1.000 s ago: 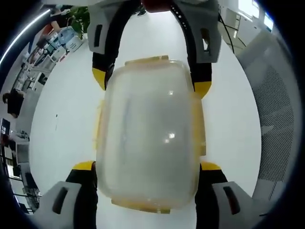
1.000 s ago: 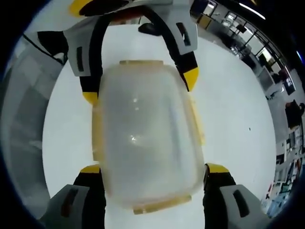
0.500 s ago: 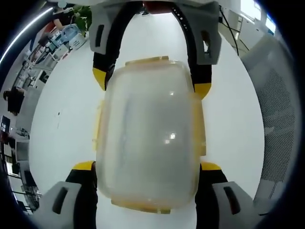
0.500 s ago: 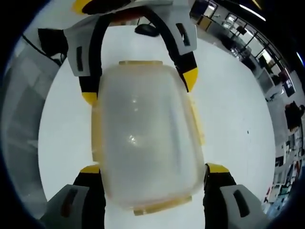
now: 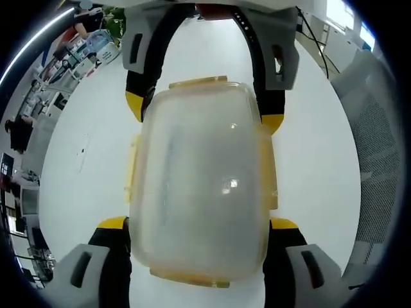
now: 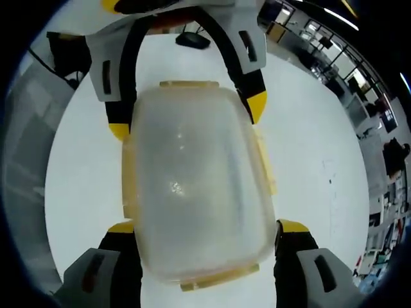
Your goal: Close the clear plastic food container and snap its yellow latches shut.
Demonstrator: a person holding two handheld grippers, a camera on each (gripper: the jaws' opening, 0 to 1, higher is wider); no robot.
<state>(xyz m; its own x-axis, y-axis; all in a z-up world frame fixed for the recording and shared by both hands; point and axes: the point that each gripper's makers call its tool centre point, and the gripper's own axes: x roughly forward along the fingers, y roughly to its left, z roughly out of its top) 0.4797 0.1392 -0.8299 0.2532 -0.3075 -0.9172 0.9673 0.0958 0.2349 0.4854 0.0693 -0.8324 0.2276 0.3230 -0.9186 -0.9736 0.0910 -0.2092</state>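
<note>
Clear plastic, the food container [image 5: 200, 183] sits lid-down-looking between both tools on the white table [image 5: 83, 186]. The left gripper [image 5: 199, 226] clamps its near end by the long sides, and the right gripper [image 6: 202, 230] clamps the opposite end, each showing at the top of the other's view. The lid appears seated and the yellow latches [image 5: 268, 170] seem folded flat, so the task looks nearly finished, though I cannot confirm every latch has clicked.

Clear lidded container [image 5: 202, 183], yellow latches [image 5: 198, 81] down, on white table.
</note>
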